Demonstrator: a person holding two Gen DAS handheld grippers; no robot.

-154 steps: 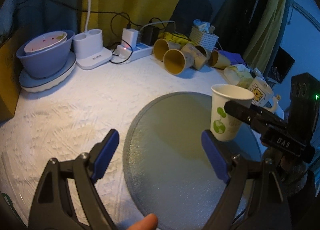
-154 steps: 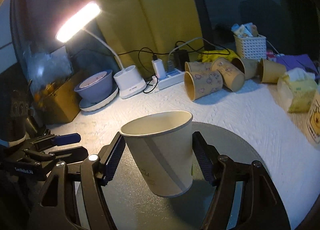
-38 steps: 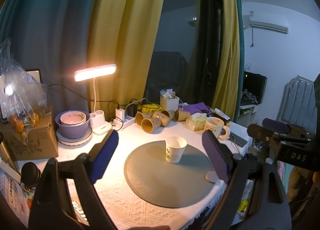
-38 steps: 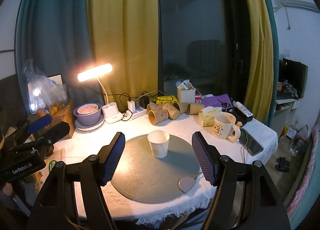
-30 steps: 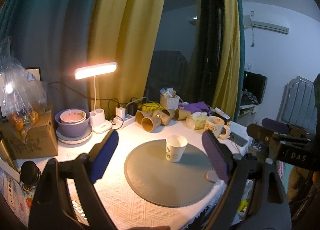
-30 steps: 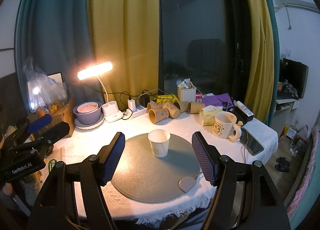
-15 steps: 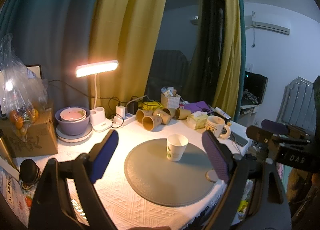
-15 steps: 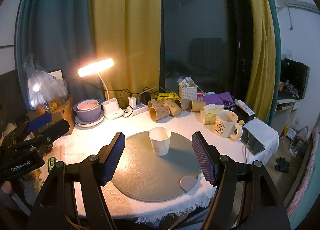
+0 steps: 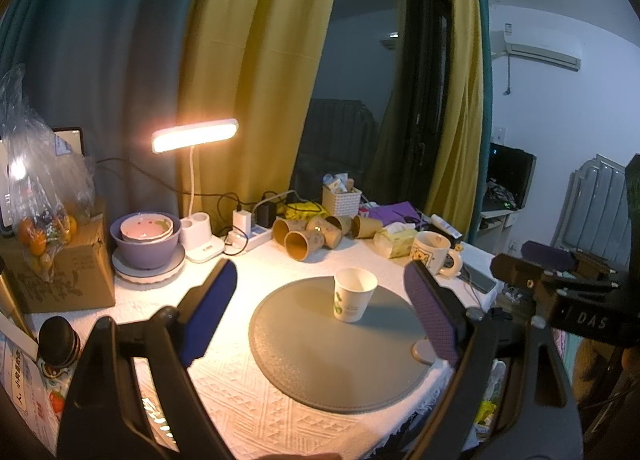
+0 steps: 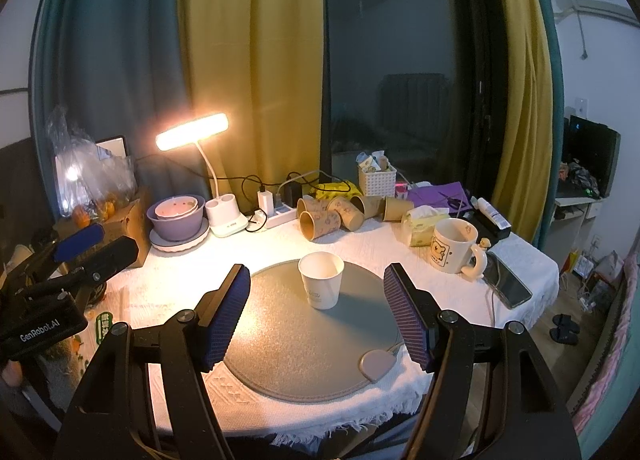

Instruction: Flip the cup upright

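A white paper cup (image 9: 354, 300) with a green print stands upright, mouth up, on the round grey mat (image 9: 320, 364). It also shows in the right wrist view (image 10: 321, 286) on the mat (image 10: 296, 356). My left gripper (image 9: 320, 312) is open and empty, held well back from the table, with the cup far beyond its fingers. My right gripper (image 10: 318, 308) is open and empty too, also pulled back from the table edge. Each gripper shows at the side of the other's view.
Several brown paper cups (image 10: 320, 219) lie on their sides at the back. A bear mug (image 10: 454, 246), tissue pack (image 10: 424, 219), phone (image 10: 508, 286), lit desk lamp (image 10: 192, 131), purple bowl (image 10: 176, 217), power strip (image 10: 276, 215) and white basket (image 10: 376, 177) crowd the white-clothed table (image 10: 256, 248).
Five seconds ago my right gripper held the cup upright over the mat. It has let go; both grippers have drawn far back. Over the last second the views only drift slightly.
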